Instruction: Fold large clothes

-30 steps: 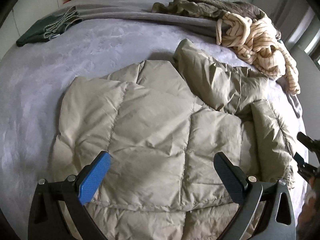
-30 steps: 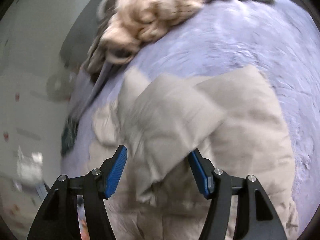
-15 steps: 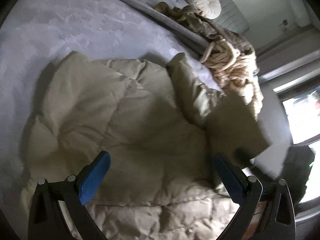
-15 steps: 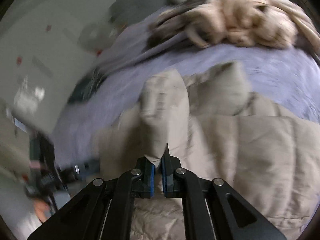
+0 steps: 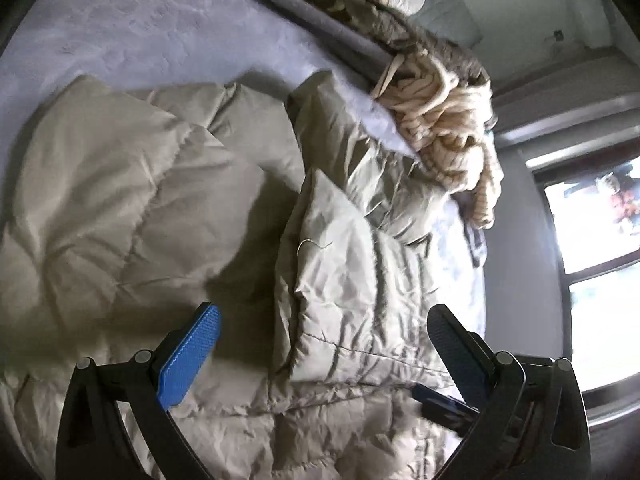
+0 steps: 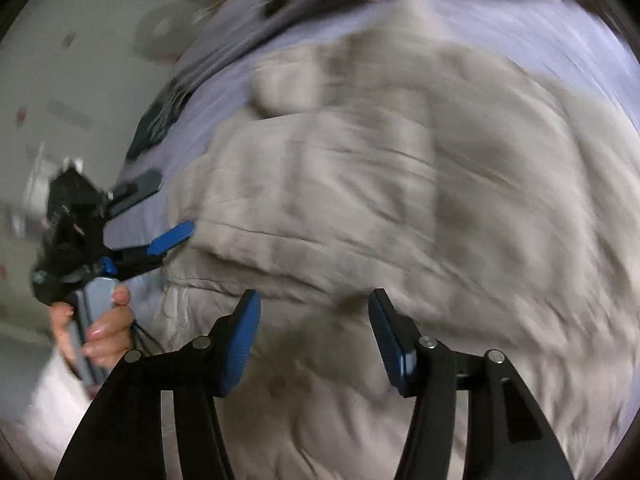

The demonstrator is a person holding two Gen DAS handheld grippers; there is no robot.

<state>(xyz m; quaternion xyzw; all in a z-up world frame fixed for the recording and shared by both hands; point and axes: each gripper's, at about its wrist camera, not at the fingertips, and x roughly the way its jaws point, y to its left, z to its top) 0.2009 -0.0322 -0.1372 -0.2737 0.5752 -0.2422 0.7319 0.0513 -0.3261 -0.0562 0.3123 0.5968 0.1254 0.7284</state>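
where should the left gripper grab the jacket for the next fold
Probably the far left edge of the jacket, which lies flat and spread on the bed. The right side is already turned in as a raised flap, so the left gripper, jaws open, could come in low from the left and pinch that edge.

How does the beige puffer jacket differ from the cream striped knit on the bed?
The beige puffer jacket lies spread across the middle of the bed, quilted and smooth, one side folded over. The cream striped knit sits bunched in a heap at the bed's edge, ribbed and striped, not laid out. The jacket covers far more of the bed. Both are pale and neither is held by a gripper.
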